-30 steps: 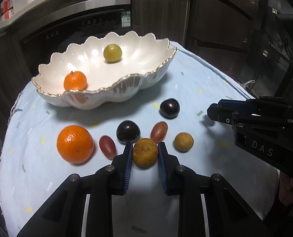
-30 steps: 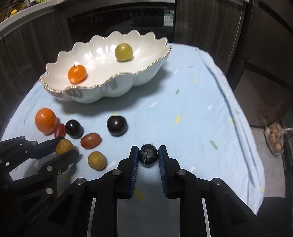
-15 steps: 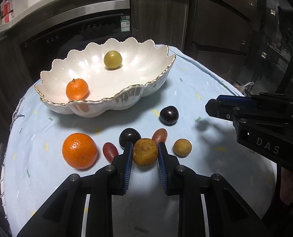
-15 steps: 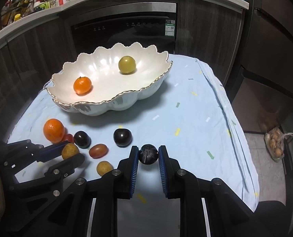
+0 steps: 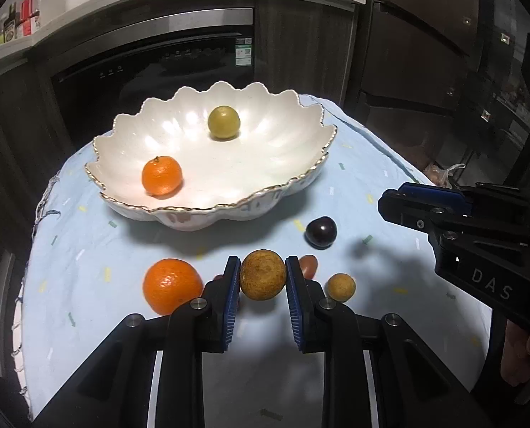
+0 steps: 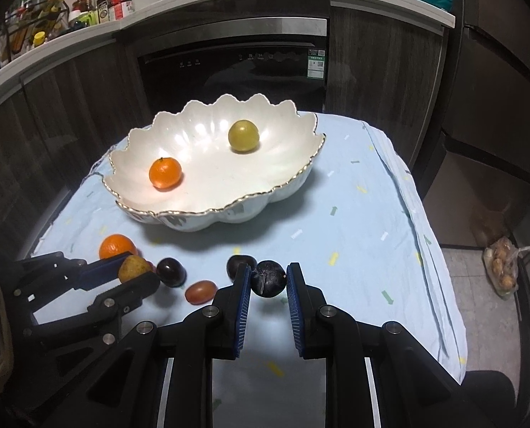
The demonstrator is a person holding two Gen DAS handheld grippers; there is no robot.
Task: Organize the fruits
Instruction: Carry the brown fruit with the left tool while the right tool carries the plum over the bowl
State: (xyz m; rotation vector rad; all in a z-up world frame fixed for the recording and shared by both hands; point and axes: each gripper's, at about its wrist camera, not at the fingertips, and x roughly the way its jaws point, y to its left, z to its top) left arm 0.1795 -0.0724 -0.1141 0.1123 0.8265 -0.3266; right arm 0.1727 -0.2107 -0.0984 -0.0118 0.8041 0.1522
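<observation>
My left gripper is shut on a brown round fruit and holds it above the table. My right gripper is shut on a dark plum, also lifted. A white scalloped bowl holds a small orange and a green fruit. On the cloth lie a large orange, a dark plum, a red grape tomato and a small brown fruit.
The table has a light blue cloth; its right edge drops to the floor, where a bag lies. A dark oven front stands behind. The right gripper shows in the left wrist view.
Both grippers have risen with their fruits, away from the cloth. The bowl now sits lower in both views. The fruits on the table have not moved.
</observation>
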